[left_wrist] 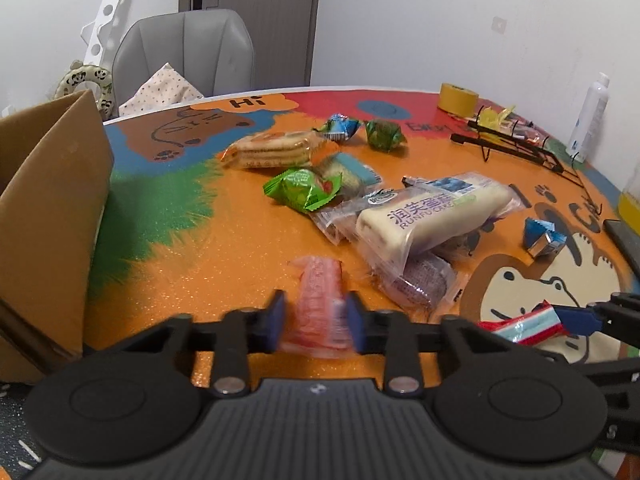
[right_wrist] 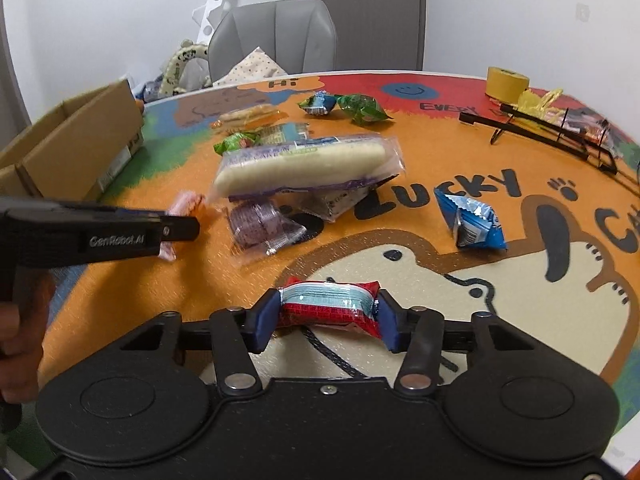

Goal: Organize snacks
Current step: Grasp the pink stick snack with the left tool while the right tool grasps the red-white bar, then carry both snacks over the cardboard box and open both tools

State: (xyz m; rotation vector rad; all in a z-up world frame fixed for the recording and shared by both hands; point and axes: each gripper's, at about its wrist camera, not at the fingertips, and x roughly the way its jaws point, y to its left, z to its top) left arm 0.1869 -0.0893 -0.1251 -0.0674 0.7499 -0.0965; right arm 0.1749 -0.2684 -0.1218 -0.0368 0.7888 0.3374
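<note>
My left gripper (left_wrist: 316, 318) is shut on a pink wrapped snack (left_wrist: 320, 304), held just above the colourful table mat; it also shows in the right wrist view (right_wrist: 186, 206). My right gripper (right_wrist: 328, 316) is shut on a red and light-blue snack packet (right_wrist: 330, 308), also seen in the left wrist view (left_wrist: 524, 326). A long white cake pack (left_wrist: 432, 212) lies on a purple packet (left_wrist: 424, 284) mid-table. A green packet (left_wrist: 304, 190), a biscuit pack (left_wrist: 272, 150) and blue packets (left_wrist: 542, 236) lie scattered.
An open cardboard box (left_wrist: 48, 208) stands at the left table edge. A black wire rack (left_wrist: 516, 144), a yellow tape roll (left_wrist: 456, 98) and a white bottle (left_wrist: 590, 120) sit at the far right. A grey chair (left_wrist: 188, 48) stands behind the table.
</note>
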